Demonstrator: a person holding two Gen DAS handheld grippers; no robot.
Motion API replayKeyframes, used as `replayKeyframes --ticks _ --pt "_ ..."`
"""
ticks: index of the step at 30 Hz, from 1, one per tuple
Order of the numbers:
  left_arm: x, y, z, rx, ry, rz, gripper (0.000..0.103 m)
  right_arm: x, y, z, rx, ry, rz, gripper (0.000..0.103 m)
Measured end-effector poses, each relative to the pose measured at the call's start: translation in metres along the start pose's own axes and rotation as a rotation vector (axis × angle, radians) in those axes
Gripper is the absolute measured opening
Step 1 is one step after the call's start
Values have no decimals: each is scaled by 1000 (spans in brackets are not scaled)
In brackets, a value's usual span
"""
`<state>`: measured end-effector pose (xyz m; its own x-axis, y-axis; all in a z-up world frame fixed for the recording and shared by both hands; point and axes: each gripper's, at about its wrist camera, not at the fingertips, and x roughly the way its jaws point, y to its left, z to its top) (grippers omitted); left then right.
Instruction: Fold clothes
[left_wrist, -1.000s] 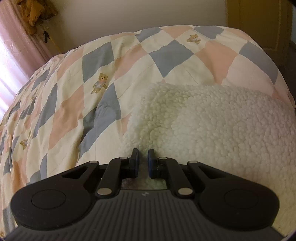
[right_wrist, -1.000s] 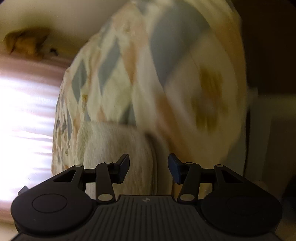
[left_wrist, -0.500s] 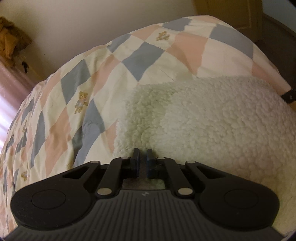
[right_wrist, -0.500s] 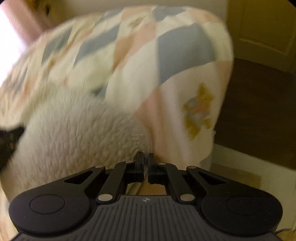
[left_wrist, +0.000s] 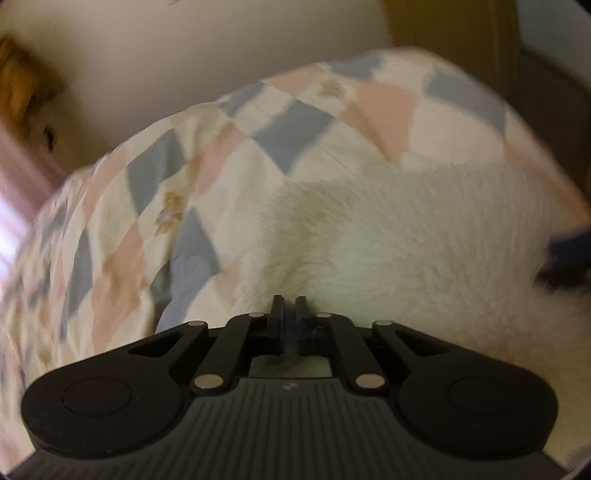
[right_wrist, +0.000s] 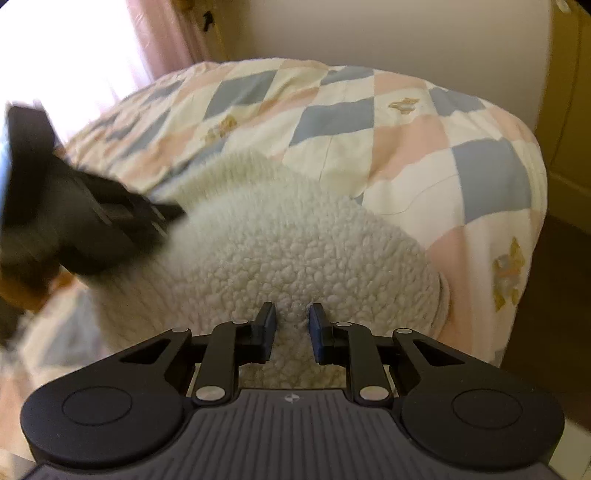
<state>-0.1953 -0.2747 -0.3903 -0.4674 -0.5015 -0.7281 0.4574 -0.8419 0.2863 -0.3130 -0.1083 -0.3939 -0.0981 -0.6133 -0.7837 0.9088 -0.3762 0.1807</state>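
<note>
Patchwork quilt (right_wrist: 406, 140) on bed: pastel diamonds, teddy-bear prints. Carries white fleece garment (right_wrist: 295, 251), bunched in a mound near the bed's near corner.

Left gripper (left_wrist: 290, 301): jaws all but together, pinching the fleece edge at the tips. Left view motion-blurred, so pile texture smeared there.

Right gripper (right_wrist: 291, 310): jaws opening, fleece showing in the gap between the pads, not clamped. Tips sit at the mound's near edge.

Right view only: sharp bouclé texture, left gripper seen from the side entering at the mound's left flank, bright window with pink curtain (right_wrist: 166, 37), yellowish door (right_wrist: 569, 110), dark floor (right_wrist: 554, 295) past the bed's corner.

Left view only: right gripper as a dark-blue blur at the frame's right edge, brown item (left_wrist: 22, 85) hanging on the wall at upper left; can't tell what it is.
</note>
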Motion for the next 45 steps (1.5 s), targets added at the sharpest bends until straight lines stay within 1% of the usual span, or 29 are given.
replayKeyframes --ticks 3,5,7,8,9,10,11,12,13,15,18,20,22,24,26,28,30,32,33,36,39,43,45 --pt "-39 34 -8 -138 -36 -2 5 8 -6 2 14 13 1 20" --pt "-59 48 -16 -221 -55 -42 5 11 -7 2 25 15 4 20" --pt "-67 52 -20 -260 -66 -89 5 11 -6 -2 20 12 1 20" --pt "-66 49 -22 -250 -59 -99 5 9 -4 -1 10 10 -5 20" --pt "-60 41 -24 -208 -39 -92 5 10 0 0 4 10 -10 20" --pt "-51 33 -28 -161 -12 -75 5 12 3 1 1 10 -15 20" --pt "-38 24 -35 -110 22 -45 5 11 3 1 -2 13 -19 15" --pt "-24 18 -44 -75 52 -29 5 11 2 1 -1 18 -16 15" --pt "-12 14 -55 -68 66 -28 5 13 -1 1 9 27 -4 14" --pt "-1 9 -63 -64 52 -28 0 19 -6 2 33 44 19 13" --pt "-1 4 -52 -16 61 -15 0 24 -8 3 14 50 12 12" --pt "-17 10 -42 -48 47 -19 0 21 -10 3 25 50 19 13" --pt "-41 19 -36 -95 9 -36 1 15 -13 4 41 49 30 13" --pt "-55 23 -35 -119 -6 -59 4 8 -17 5 65 47 49 16" --pt "-52 17 -41 -93 17 -55 4 3 -18 6 76 42 65 21" --pt "-41 10 -46 -57 49 -36 3 -1 -15 7 65 37 78 22" --pt "-37 4 -47 -22 54 -11 2 -8 -8 7 42 19 74 24" --pt "-41 5 -43 -30 49 6 2 -21 -2 6 23 -14 54 34" --pt "-45 6 -41 -42 44 13 4 -27 0 4 17 -29 45 36" --pt "-67 10 -31 -79 -7 6 5 -43 1 -3 22 -42 27 36" --pt "-79 7 -27 -71 -28 -35 8 -55 1 -9 29 -38 15 36" --pt "-58 -10 -37 -21 35 -62 7 -54 5 -10 31 -63 15 36" --pt "-48 -18 -41 10 38 -56 3 -50 8 -9 25 -81 10 36"
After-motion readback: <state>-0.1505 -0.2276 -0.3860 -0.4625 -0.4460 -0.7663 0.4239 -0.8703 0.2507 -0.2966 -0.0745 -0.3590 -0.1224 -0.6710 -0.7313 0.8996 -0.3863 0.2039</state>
